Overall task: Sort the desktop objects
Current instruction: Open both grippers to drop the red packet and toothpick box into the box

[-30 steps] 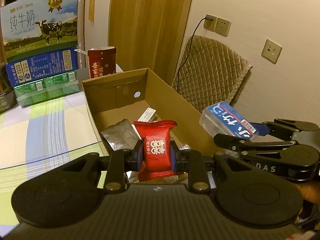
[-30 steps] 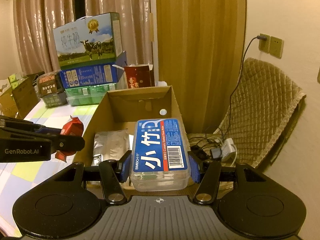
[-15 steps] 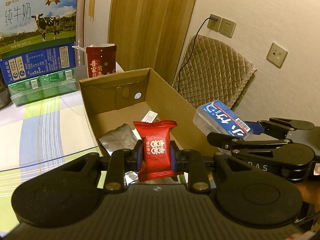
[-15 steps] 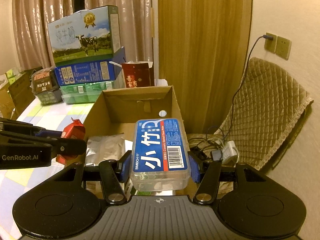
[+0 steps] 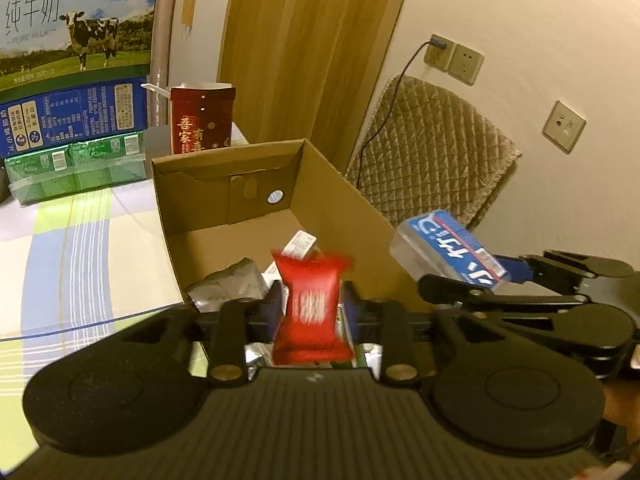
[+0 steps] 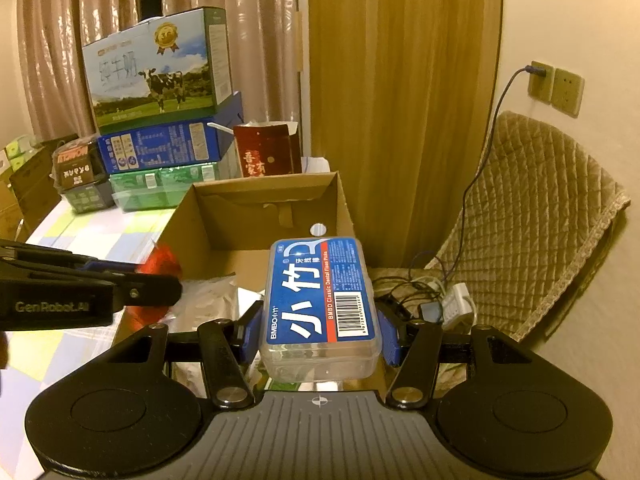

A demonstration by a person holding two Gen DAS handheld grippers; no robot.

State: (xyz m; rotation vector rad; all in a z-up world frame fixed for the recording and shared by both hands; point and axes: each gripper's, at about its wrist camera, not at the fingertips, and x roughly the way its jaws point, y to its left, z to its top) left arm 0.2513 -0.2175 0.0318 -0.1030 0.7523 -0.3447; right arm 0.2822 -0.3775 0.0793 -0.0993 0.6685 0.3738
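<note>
The left gripper (image 5: 311, 312) has its jaws apart around a red candy packet (image 5: 312, 312) (blurred, so whether the pads touch it cannot be told) above the near end of the open cardboard box (image 5: 224, 196). To its right, the right gripper (image 6: 318, 336) clamps a clear floss-pick box (image 6: 320, 308) over the carton's right wall. Silver pouches (image 5: 228, 286) inside are partly hidden.

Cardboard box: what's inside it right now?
Inside the cardboard box: a crinkled silver foil pouch and a white labelled item. The red packet and the grippers hide the near floor.
</note>
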